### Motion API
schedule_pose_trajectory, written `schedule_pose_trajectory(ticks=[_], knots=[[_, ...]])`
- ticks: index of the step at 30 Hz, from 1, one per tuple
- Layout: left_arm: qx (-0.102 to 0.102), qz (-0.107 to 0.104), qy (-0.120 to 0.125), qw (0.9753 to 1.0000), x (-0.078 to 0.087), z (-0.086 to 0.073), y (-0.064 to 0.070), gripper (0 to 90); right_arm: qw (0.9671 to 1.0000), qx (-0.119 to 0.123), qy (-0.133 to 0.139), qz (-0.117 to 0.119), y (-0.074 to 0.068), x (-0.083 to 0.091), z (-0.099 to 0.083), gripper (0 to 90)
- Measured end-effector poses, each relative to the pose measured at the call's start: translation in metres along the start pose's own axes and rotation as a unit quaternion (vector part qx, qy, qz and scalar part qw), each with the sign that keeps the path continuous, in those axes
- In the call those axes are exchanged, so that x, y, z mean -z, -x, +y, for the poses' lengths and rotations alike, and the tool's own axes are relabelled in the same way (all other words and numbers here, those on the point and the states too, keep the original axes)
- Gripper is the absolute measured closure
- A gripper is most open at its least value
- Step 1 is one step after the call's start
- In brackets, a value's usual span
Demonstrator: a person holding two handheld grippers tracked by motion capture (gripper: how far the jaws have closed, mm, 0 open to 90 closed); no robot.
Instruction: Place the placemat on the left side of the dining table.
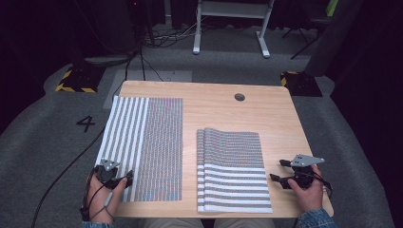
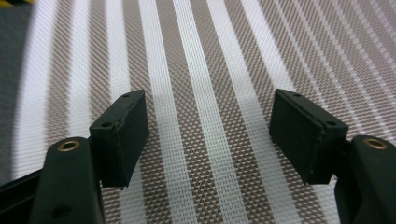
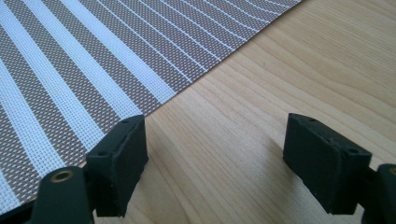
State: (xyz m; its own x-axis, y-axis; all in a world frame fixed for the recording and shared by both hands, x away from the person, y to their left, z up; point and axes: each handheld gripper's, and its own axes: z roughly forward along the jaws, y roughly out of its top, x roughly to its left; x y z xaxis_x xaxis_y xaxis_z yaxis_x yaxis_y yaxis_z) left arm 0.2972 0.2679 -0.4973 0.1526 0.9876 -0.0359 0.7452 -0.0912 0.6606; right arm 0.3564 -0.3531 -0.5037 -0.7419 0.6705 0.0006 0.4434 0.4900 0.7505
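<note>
Two striped woven placemats lie on the wooden table (image 1: 223,111). The left placemat (image 1: 145,145) lies flat as a single sheet, its left part white-striped. My left gripper (image 1: 114,176) hovers open over its near left corner, and its own view looks down on the weave (image 2: 210,93) between the spread jaws. The right placemat stack (image 1: 233,168) shows several layered edges on its left side. My right gripper (image 1: 280,172) is open just off that stack's right edge, above bare wood (image 3: 243,135), with the mat's edge (image 3: 93,70) beside its left jaw.
A round cable hole (image 1: 240,97) sits near the table's far edge. Grey carpet surrounds the table, with a "4" marking (image 1: 85,123) and cables (image 1: 66,166) at the left. A white desk frame (image 1: 230,28) stands farther back.
</note>
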Motion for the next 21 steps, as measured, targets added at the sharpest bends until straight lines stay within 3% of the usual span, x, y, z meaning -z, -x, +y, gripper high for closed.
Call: schedule_pose_trajectory(ticks=[2, 6, 21], knots=[[-0.005, -0.006, -0.001, 1.0, -0.002, 0.002, 0.0, 28.2, 1.0, 0.0, 0.0, 0.0, 0.0, 0.0, 0.0, 22.0], [-0.014, -0.013, 0.03, 0.9994, -0.011, 0.004, -0.001, 28.2, 1.0, 0.0, 0.0, 0.001, 0.0, 0.0, 0.0, 22.0], [-0.032, -0.031, 0.029, 0.9986, -0.033, 0.03, -0.001, 28.4, 1.0, 0.0, 0.0, 0.001, 0.0, 0.0, 0.0, 22.0]])
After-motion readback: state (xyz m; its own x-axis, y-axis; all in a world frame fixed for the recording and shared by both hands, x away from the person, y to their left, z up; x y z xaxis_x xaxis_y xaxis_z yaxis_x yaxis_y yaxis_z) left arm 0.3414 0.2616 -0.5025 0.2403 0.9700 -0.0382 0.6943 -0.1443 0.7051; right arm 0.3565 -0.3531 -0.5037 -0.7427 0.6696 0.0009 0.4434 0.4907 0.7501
